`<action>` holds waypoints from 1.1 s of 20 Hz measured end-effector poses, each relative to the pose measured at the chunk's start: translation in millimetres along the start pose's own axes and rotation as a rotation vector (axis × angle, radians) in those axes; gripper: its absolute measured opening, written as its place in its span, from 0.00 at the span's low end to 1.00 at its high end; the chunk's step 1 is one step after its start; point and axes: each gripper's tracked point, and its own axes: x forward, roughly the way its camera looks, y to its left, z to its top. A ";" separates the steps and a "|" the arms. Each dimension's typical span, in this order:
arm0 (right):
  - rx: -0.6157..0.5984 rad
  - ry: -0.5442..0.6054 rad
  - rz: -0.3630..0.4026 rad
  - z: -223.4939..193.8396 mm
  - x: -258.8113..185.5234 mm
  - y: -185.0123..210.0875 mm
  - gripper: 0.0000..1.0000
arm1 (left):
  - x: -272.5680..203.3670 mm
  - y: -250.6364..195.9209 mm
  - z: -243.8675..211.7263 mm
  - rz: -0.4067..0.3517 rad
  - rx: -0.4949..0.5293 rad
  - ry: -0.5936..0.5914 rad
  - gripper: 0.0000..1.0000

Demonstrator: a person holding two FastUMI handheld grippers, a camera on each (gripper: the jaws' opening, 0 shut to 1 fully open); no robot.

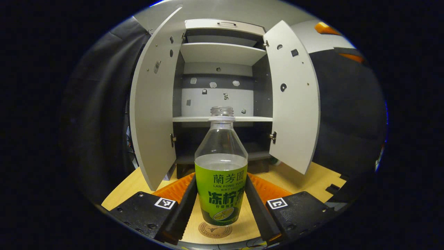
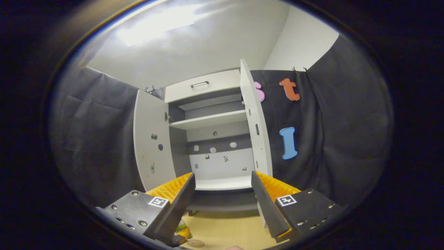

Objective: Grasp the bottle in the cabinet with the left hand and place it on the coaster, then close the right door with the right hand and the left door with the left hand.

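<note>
Wooden table [image 1: 314, 178] — left tool [image 1: 221, 205] seemingly clenched around bottle [image 1: 221, 173]; right tool [image 2: 223, 205] released.

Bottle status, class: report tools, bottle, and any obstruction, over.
Left tool shut on bottle, just above coaster. Right tool open, empty, facing cabinet. Both doors open; nothing in the way.

Dim booth, overhead glare, bowed edges

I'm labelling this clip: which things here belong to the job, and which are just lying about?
Job:
bottle held in the left claw
coaster under it
left door, open
right door, open
right claw, open

Lying about:
drawer
wooden tabletop
</note>
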 end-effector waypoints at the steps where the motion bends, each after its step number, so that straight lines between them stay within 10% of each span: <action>1: 0.017 -0.013 0.001 -0.5 3.2 4.1 0.98 | -0.7 -0.7 -8.1 -0.017 0.011 -0.007 0.81; 22: -0.051 0.028 -0.129 -45.8 62.7 28.6 1.00 | 19.5 14.9 -94.1 -0.246 0.040 0.066 0.86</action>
